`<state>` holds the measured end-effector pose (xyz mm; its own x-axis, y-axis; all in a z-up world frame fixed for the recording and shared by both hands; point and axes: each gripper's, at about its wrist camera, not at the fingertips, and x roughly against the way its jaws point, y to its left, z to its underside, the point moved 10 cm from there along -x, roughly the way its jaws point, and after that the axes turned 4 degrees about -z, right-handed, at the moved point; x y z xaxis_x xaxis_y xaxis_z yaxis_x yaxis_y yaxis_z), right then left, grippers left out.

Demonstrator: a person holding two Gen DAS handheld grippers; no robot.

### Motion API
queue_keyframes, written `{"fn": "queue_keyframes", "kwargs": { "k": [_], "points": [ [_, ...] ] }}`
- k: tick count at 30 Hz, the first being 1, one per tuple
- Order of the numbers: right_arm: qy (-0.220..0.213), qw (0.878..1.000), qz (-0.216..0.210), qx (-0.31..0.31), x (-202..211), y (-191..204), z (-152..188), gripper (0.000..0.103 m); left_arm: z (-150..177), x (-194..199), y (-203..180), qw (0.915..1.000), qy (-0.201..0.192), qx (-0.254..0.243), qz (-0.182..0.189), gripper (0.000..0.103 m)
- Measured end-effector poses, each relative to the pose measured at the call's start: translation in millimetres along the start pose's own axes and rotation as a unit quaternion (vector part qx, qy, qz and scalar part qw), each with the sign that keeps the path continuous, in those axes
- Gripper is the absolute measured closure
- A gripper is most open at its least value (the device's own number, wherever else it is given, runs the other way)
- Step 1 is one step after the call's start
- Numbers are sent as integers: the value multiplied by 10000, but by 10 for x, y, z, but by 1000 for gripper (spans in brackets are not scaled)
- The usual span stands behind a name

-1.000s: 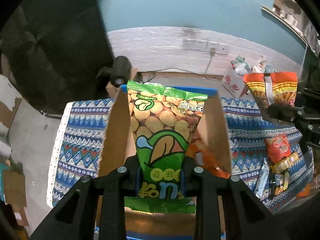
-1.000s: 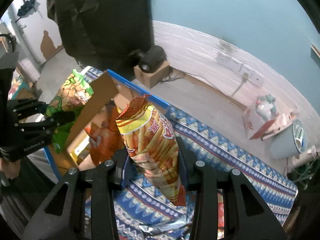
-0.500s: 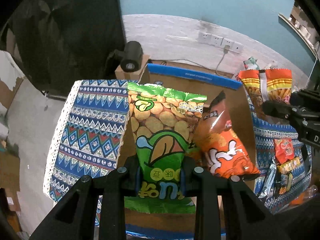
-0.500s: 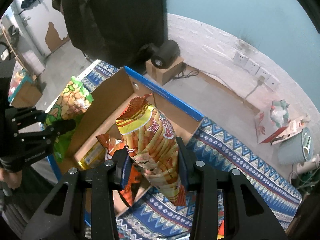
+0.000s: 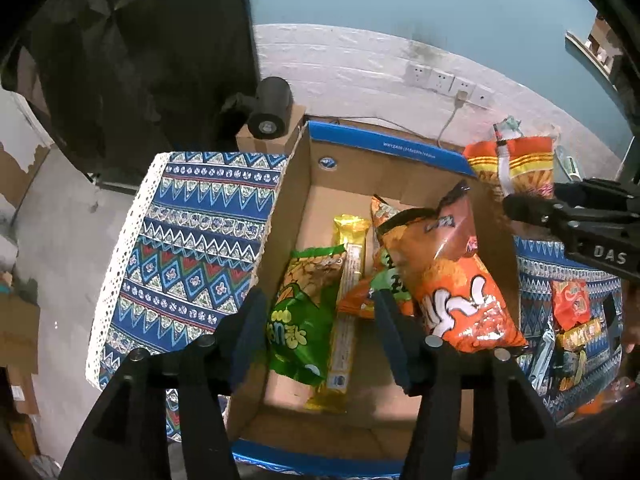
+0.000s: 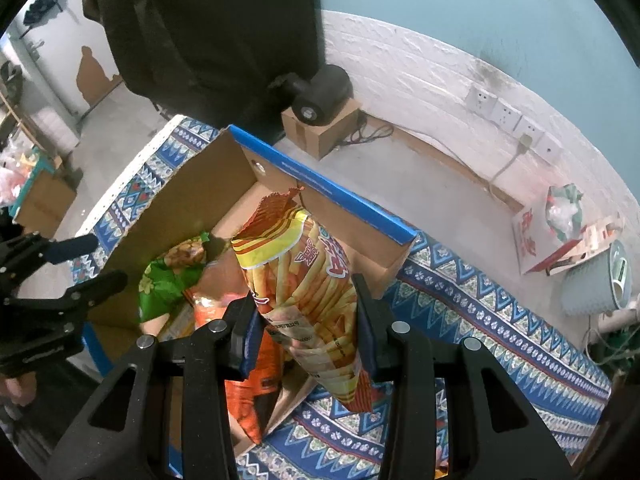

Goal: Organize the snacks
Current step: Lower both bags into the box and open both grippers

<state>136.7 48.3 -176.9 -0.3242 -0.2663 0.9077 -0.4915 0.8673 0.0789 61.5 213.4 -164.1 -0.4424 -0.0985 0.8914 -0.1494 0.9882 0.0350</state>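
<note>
left gripper point(image 5: 320, 324): my jaws spread, gripping nothing, green crinkly peanut bag point(image 5: 306, 312) lying in blue-rimmed cardboard box point(image 5: 384, 148) | right gripper point(image 6: 306, 332): clenched on yellow-red fries bag point(image 6: 308, 280) above box | risk: puffy orange chip bag point(image 5: 452, 280) fills the right side, so my fries bag may perch on it and slide over the wall

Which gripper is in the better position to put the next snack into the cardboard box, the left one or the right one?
Probably the right. The right gripper is shut on the fries bag, held just above the cardboard box. The left gripper is open and holds nothing; the green bag lies in the box.
</note>
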Motion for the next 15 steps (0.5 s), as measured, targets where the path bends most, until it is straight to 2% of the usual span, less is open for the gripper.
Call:
{"fn": "queue_keyframes", "kwargs": {
  "k": [5, 11, 13, 15],
  "points": [
    [46, 10000, -47, -24, -43, -3, 21, 65, -1, 9, -18, 10000, 6, -9, 40, 45],
    [-15, 9999, -80, -76, 4, 4, 3, 47, 7, 13, -63, 9998, 44, 23, 174, 45],
    [-56, 9999, -94, -101, 48, 5, 4, 45, 3, 27, -97, 9998, 34, 19, 207, 45],
    [-64, 9999, -107, -118, 82, 0, 17, 41, -6, 46, -133, 9998, -2, -35, 196, 41]
  ]
}}
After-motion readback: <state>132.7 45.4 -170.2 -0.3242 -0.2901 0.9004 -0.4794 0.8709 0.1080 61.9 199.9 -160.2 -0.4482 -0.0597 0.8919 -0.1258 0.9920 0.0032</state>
